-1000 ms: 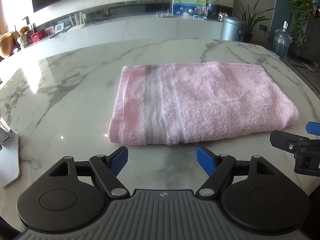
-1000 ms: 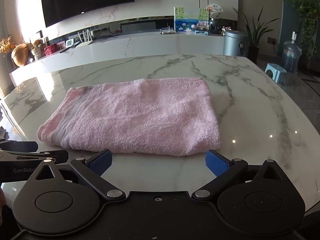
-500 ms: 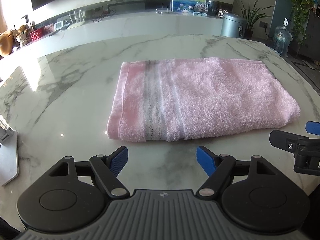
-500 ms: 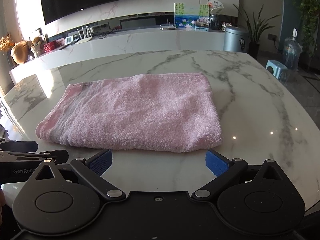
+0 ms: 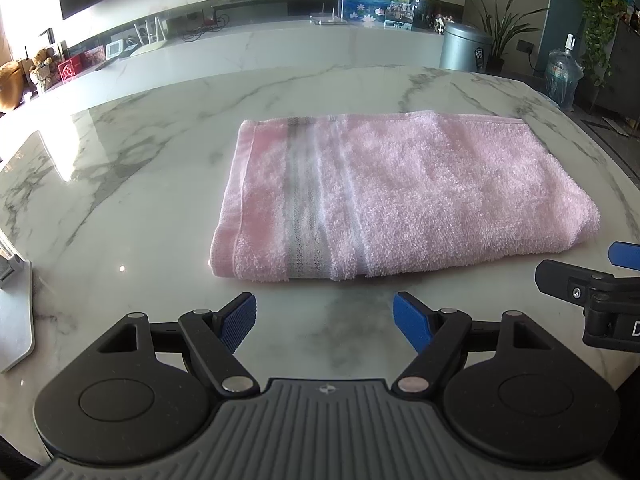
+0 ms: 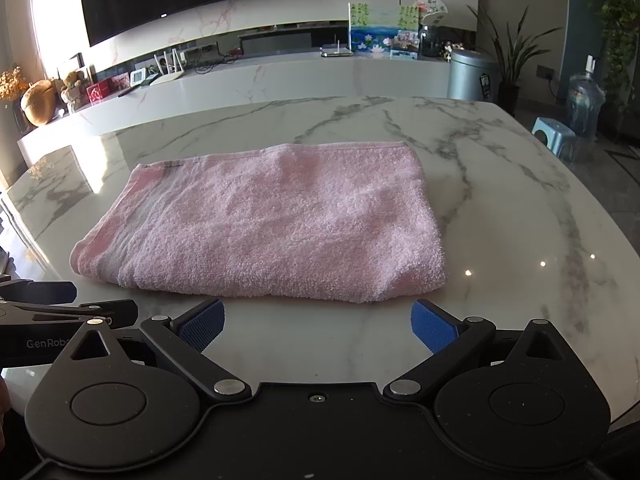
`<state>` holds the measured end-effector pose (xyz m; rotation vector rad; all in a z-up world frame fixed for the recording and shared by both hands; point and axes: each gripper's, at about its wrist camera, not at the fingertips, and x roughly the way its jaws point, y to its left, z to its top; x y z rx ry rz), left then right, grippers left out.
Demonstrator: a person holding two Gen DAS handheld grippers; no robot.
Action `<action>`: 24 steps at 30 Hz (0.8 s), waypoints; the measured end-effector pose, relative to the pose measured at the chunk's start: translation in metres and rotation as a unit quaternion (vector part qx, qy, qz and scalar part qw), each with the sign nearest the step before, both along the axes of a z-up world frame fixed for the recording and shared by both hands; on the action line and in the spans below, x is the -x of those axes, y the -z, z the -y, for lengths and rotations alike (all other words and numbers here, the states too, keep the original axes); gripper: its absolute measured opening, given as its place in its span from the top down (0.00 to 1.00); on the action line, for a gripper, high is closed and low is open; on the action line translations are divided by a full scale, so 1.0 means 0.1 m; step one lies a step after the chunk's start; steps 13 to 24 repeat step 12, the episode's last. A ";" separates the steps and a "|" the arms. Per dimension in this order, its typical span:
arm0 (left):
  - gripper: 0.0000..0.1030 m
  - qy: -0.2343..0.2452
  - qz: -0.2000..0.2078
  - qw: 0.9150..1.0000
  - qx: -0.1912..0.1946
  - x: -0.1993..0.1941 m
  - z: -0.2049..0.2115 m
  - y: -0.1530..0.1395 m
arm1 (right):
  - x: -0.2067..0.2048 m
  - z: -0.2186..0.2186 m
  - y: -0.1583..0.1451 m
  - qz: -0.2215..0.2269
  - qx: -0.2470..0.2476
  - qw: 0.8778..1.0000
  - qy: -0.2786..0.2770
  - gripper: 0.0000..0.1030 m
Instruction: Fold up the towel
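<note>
A pink towel [image 5: 400,196] with a grey and white stripe band lies folded flat on the marble table [image 5: 120,200]. It also shows in the right wrist view [image 6: 272,224]. My left gripper [image 5: 324,320] is open and empty, just in front of the towel's near left edge. My right gripper [image 6: 316,326] is open and empty, just in front of the towel's near right edge. Neither gripper touches the towel. The right gripper's fingers [image 5: 576,280] show at the right of the left wrist view.
A white stand [image 5: 16,316] sits at the table's left edge. Beyond the table are a long counter [image 6: 280,76], a grey bin [image 6: 472,76], plants, a water bottle [image 6: 584,104] and a blue stool [image 6: 556,136].
Both grippers have drawn back slightly and tilted up; the towel sits a little farther from the fingertips. The towel has not moved and both grippers stay open.
</note>
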<state>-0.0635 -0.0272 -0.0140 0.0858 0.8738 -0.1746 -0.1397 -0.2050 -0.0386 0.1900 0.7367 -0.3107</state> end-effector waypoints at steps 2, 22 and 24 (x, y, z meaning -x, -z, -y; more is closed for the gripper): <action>0.27 0.001 0.000 1.000 0.000 0.00 0.00 0.00 | 0.00 0.00 0.00 0.000 0.000 1.000 0.001 0.03; 0.27 -0.001 -0.002 1.000 -0.004 0.01 0.02 0.01 | 0.00 0.02 0.02 -0.004 -0.001 1.000 0.004 0.03; 0.27 -0.001 -0.002 1.000 -0.004 0.01 0.02 0.01 | 0.00 0.02 0.02 -0.004 -0.001 1.000 0.004 0.03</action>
